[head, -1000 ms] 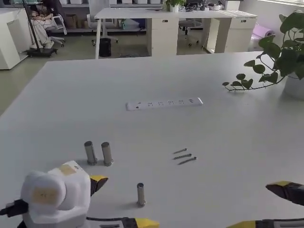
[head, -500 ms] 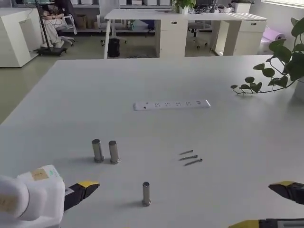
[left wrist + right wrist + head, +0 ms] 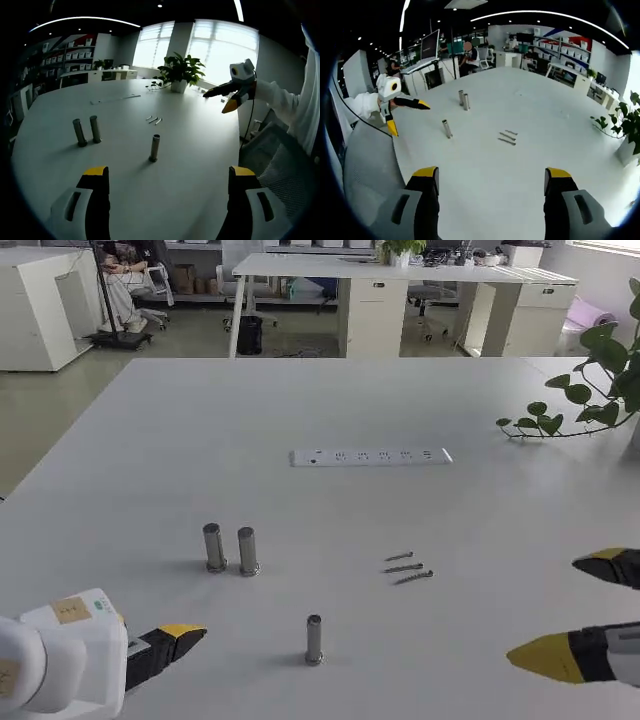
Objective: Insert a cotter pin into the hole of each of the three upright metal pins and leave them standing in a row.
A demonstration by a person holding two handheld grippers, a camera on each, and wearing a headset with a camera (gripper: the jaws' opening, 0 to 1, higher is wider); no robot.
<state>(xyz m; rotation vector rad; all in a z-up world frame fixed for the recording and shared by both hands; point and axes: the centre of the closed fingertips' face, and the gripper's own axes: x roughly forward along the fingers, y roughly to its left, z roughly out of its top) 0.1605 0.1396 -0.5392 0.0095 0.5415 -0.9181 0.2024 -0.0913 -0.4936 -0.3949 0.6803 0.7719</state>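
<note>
Two steel pins stand upright side by side on the white table. A third pin stands alone, nearer to me and to their right. Three cotter pins lie loose on the table right of the pins. My left gripper is open and empty, low at the near left, well short of the single pin. My right gripper hangs open and empty at the near right, away from the cotter pins. Nothing is held.
A white power strip lies across the middle of the table beyond the pins. A potted plant trails leaves over the far right edge. Desks, chairs and a seated person are far behind the table.
The head camera has shifted a little. My left gripper has drawn back toward the lower left corner. My right gripper has come up further into the picture, both yellow tips now showing.
</note>
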